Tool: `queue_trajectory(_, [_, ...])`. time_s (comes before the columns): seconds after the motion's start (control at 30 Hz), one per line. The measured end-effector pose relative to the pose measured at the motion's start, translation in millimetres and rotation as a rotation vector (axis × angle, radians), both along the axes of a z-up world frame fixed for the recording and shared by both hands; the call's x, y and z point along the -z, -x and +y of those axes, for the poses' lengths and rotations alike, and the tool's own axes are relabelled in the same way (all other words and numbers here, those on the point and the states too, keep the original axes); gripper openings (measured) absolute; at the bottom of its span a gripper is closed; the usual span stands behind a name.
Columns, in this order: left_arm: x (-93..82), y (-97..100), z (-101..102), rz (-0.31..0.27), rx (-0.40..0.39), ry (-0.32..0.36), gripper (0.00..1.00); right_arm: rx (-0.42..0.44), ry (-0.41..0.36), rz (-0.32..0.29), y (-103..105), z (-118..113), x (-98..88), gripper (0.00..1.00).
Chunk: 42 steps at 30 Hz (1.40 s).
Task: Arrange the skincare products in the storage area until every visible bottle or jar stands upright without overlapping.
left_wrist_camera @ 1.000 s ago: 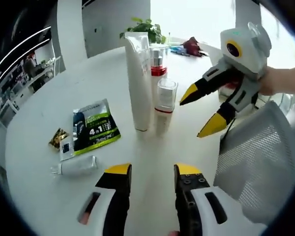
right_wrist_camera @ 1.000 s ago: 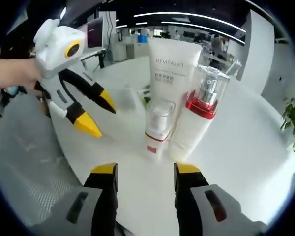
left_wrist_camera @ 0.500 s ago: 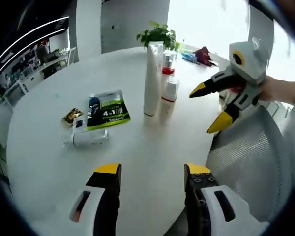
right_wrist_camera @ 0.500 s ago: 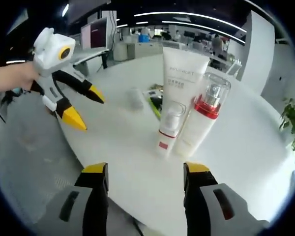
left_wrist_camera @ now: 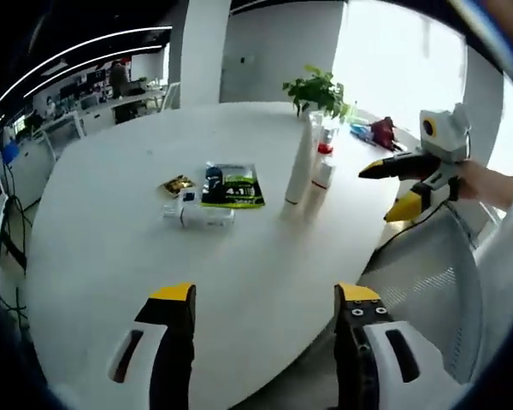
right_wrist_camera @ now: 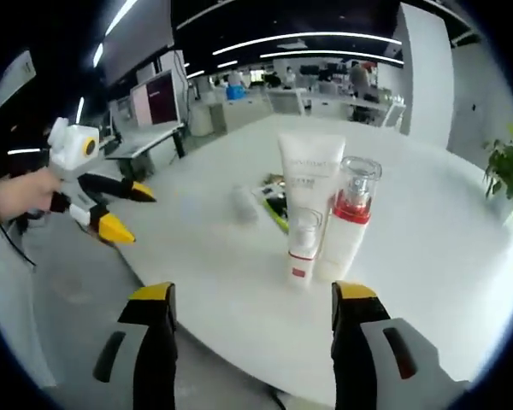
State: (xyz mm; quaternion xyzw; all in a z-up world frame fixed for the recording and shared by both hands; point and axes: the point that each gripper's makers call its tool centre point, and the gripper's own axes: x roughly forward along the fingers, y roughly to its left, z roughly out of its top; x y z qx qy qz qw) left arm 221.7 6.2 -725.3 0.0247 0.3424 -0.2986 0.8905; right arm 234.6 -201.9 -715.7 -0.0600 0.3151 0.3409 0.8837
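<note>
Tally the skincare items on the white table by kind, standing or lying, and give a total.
Standing tubes: 1, the tall white tube
Standing bottles: 2, the red-collared pump bottle and the small clear-capped bottle
Lying tubes: 1, the small tube
Flat sachets: 3, green, gold, small white
Total: 7

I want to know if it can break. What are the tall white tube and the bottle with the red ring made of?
Tube: probably soft plastic, smooth matte white, its top flat and crimped. Bottle: glossy white body, plastic or glass, I cannot tell; its see-through cap looks like hard clear plastic.
</note>
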Motion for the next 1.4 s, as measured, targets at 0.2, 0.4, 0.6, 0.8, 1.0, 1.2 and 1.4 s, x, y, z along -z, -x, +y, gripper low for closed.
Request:
queue_trajectory(0.2, [-12.9, 8.9, 19, 0.0, -0.07, 0.028, 0.75, 0.014, -0.046, 0.009, 7, 5, -5.2, 0.84])
queue_trajectory(0.4, [-24.3, 10.3, 30, -0.004, -0.096, 0.087, 0.81, 0.023, -0.034, 0.032, 16, 3, 2.4, 0.89])
queue_trajectory(0.6, [-30.7, 15.6, 28, -0.003, -0.113, 0.126, 0.95, 0.036, -0.056, 0.03, 25, 9, 6.1, 0.99])
queue_trajectory(0.8, [-19.9, 23.4, 33, 0.012, -0.115, 0.109, 0.99, 0.02, -0.02, 0.007, 25, 8, 8.6, 1.0])
queue_trajectory(1.0, [-16.8, 28.7, 40, 0.015, -0.145, 0.128, 0.99, 0.025, -0.009, 0.022, 26, 9, 11.6, 1.0])
queue_trajectory(1.2, [-15.4, 28.1, 47, 0.016, -0.22, 0.184, 0.99, 0.009, 0.005, 0.036, 28, 12, 13.6, 1.0])
queue_trajectory(1.4, [-10.5, 28.7, 54, 0.0, -0.246, 0.22, 0.99, 0.001, 0.016, 0.05, 29, 12, 16.8, 1.0])
